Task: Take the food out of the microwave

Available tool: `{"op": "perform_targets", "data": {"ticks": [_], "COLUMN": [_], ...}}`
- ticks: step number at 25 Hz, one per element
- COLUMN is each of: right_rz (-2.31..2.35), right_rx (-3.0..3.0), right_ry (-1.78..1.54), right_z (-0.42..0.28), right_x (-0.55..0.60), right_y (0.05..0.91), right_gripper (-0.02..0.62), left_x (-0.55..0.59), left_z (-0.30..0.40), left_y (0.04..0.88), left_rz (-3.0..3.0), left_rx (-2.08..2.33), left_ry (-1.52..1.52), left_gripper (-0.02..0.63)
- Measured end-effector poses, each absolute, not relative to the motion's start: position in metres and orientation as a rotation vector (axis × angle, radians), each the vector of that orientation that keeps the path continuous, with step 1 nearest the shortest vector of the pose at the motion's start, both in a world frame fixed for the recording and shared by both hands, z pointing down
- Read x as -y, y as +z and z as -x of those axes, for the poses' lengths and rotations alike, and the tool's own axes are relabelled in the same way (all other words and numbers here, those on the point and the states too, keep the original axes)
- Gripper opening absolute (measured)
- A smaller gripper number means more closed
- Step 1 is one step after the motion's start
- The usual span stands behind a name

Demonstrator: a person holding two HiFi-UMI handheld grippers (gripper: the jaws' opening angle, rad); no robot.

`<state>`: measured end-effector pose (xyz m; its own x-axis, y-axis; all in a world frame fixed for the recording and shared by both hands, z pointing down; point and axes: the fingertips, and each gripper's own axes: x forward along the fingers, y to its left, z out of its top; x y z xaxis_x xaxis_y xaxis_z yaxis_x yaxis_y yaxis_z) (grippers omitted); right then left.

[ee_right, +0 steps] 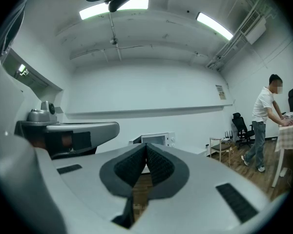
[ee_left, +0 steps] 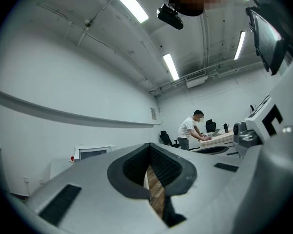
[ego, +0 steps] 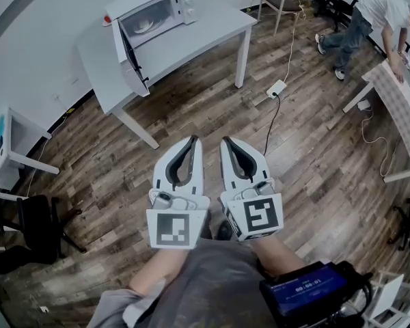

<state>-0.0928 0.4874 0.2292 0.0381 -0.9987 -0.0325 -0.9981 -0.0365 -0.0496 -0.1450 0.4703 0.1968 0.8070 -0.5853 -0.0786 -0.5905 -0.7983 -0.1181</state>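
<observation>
Ahead, white boxy microwave (ego: 154, 11) on smooth white table (ego: 212, 29), door (ego: 130, 63) swung wide open. Pale round dish (ego: 145, 24) inside cavity, well apart from both grippers. Dark wood-plank floor (ego: 314, 149) underneath. Left gripper (ego: 191, 141): grey moulded shells, black ribbed pads (ee_left: 163, 165), tips pressed together, nothing gripped. Right gripper (ego: 227, 142): same build, jaws closed tip to tip, empty.

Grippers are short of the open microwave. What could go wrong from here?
The open door sticks out into the approach; a gripper could knock it. The left gripper and right gripper are shut and must open before the dish inside. The power strip on the floor is a trip hazard.
</observation>
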Motion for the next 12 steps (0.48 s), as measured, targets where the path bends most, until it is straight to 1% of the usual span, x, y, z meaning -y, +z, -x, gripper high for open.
{"op": "perform_targets", "data": {"ticks": [6, 12], "right_rz": [2.217, 2.208], "right_rx": [-2.169, -2.189], "right_ry": [-0.047, -0.012], "right_z": [0.087, 0.082], "right_x": [-0.439, -0.362], "right_y": [0.240, 0.235], "right_gripper": [0.003, 0.003], "left_x": [-0.423, -0.351], "left_z": [0.139, 0.135], "left_y": [0.206, 0.205], "left_rz": [2.870, 2.851], "left_rx": [-0.960, -0.986], "left_ry": [0.044, 0.066], "left_gripper": [0.008, 0.008]}}
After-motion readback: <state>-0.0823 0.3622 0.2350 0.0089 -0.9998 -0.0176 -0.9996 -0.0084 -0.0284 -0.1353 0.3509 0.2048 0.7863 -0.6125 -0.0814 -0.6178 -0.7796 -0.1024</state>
